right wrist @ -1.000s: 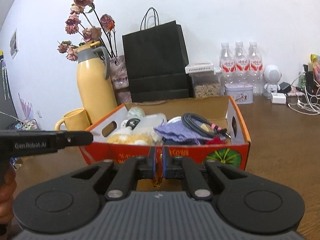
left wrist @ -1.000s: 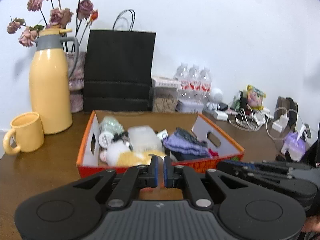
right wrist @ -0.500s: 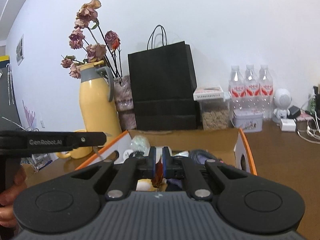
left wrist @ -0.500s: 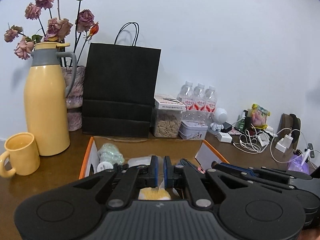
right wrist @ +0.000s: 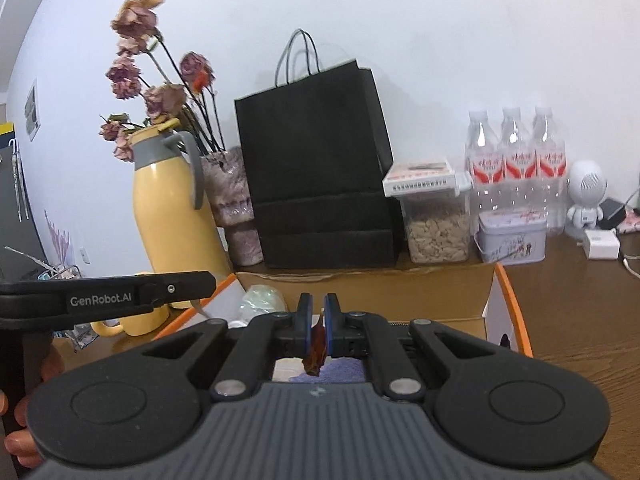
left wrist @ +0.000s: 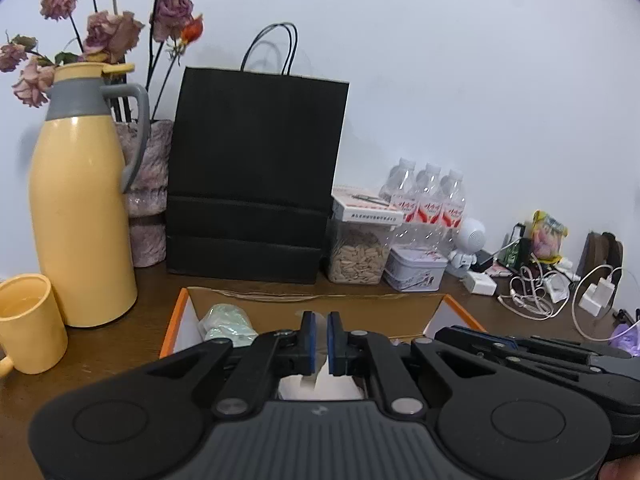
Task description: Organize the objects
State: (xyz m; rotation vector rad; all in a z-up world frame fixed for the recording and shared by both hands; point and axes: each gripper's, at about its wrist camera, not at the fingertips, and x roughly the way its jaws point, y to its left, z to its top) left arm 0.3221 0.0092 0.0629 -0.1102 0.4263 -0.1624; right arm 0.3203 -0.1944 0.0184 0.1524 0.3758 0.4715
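Both my claws have advanced toward the black paper bag (left wrist: pixel 256 168), and the cardboard box (left wrist: pixel 320 300) has slid low beneath them. My right claw (right wrist: pixel 316 326) pinches the box's orange near edge; my left claw (left wrist: pixel 320 344), pressed together, seemingly grips its pale lining, likely to shunt the box back along the counter (left wrist: pixel 152 292).

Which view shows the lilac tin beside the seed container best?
The right wrist view: the lilac tin sits larger there, its lid and printed front both plain. The left wrist view shows the same tin smaller and more distorted, though unblocked.
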